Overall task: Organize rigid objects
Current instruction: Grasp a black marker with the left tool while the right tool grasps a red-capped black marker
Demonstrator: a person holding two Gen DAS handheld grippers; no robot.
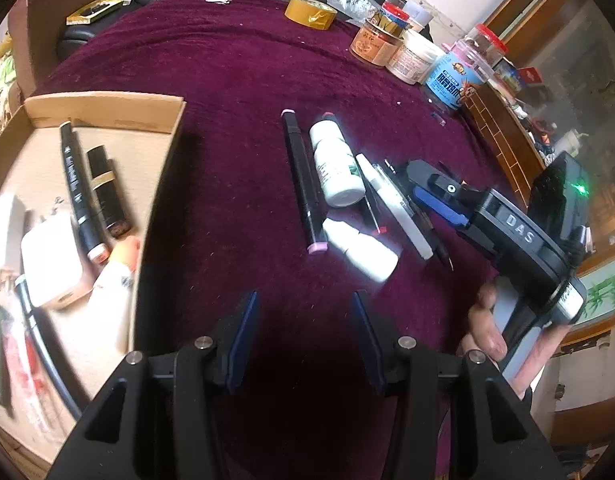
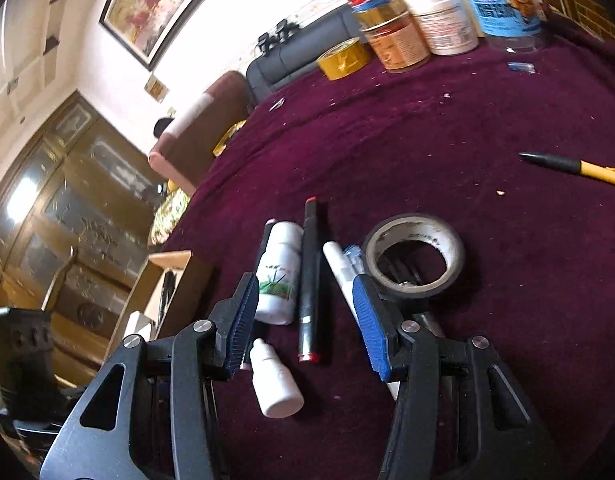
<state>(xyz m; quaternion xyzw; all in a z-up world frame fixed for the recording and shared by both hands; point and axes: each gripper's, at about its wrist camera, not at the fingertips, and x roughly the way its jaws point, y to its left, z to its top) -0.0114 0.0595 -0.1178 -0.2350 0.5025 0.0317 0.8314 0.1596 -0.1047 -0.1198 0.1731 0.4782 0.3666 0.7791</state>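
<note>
On the maroon cloth lie a black marker with pink caps [image 1: 303, 182], a white bottle with a green label [image 1: 335, 162] [image 2: 278, 274], a small white dropper bottle [image 1: 361, 249] [image 2: 276, 380], a white pen [image 1: 395, 208] [image 2: 339, 270] and a black marker with red ends [image 2: 309, 280]. My left gripper [image 1: 305, 338] is open and empty, hovering just in front of these items. My right gripper [image 2: 307, 320] is open, low over the bottles and the red-ended marker; it also shows in the left wrist view [image 1: 439, 196]. A cardboard box [image 1: 107, 108] at left holds markers and white items.
A black tape roll [image 2: 414, 256] lies right of the pens. A yellow-handled tool [image 2: 579, 166] lies at far right. A yellow tape roll [image 1: 310, 12] [image 2: 343, 58] and several jars [image 1: 411, 56] [image 2: 439, 20] stand at the table's far edge. A dark sofa is behind.
</note>
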